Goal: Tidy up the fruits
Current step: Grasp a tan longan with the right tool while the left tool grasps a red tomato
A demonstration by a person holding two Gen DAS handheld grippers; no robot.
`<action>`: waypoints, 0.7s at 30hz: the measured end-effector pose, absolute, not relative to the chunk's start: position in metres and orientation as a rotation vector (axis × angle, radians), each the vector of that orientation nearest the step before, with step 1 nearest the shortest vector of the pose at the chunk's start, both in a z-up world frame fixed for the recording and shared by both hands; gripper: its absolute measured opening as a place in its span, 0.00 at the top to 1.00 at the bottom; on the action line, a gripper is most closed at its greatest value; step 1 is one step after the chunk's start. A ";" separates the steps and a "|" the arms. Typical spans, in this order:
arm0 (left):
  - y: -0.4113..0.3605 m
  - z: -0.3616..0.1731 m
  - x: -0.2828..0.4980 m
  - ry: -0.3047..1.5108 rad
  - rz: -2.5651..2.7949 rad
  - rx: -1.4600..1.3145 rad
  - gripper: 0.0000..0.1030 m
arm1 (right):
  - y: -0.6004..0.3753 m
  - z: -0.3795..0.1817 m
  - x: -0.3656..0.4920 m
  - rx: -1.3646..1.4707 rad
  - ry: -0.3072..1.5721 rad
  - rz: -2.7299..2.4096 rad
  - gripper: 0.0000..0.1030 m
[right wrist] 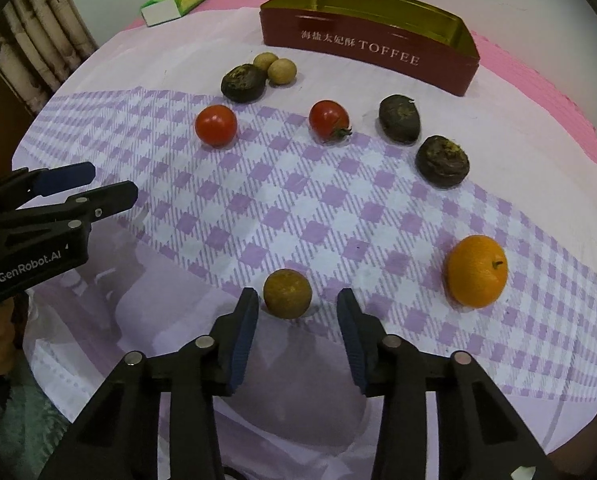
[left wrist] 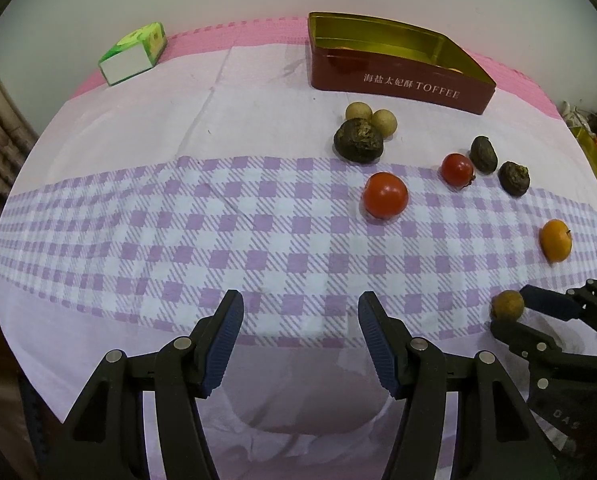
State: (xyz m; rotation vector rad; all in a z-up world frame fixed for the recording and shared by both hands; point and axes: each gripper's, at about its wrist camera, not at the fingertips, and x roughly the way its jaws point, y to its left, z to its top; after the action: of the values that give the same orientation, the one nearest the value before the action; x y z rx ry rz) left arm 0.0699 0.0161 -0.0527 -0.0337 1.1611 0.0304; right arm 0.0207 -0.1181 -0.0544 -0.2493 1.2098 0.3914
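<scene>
Fruits lay scattered on the checked cloth point(right wrist: 298, 208) of the tabletop, a brown longan point(right wrist: 287, 293) just ahead of the right gripper point(right wrist: 297, 312) and its spread fingers, the left gripper point(left wrist: 300, 316) likewise spread over bare cloth, the red tin point(right wrist: 362, 50) reading "TOFFEE" near the far edge.

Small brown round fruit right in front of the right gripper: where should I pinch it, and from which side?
Grip the small brown round fruit across its widest middle, coming straight forward and low from the near edge. It is a ball sitting alone on the purple checked cloth, already lined up between the open fingers of the right gripper, with nothing crowding its sides.
</scene>
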 end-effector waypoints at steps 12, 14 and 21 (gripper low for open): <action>0.014 -0.058 0.071 1.162 0.008 -0.031 0.41 | -0.120 -0.055 0.023 -0.233 1.208 0.402 0.78; 0.013 -0.059 0.073 1.157 0.002 -0.036 0.41 | -0.120 -0.056 0.024 -0.229 1.206 0.399 0.78; 0.013 -0.063 0.077 1.157 -0.023 -0.048 0.41 | -0.125 -0.056 0.032 -0.207 1.188 0.381 0.78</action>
State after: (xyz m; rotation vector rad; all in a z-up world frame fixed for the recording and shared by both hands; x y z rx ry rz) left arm 0.0773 0.0132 -0.0630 -0.0478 1.1571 -0.0227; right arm 0.0321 -0.1249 -0.0562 -0.2067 1.1883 0.3810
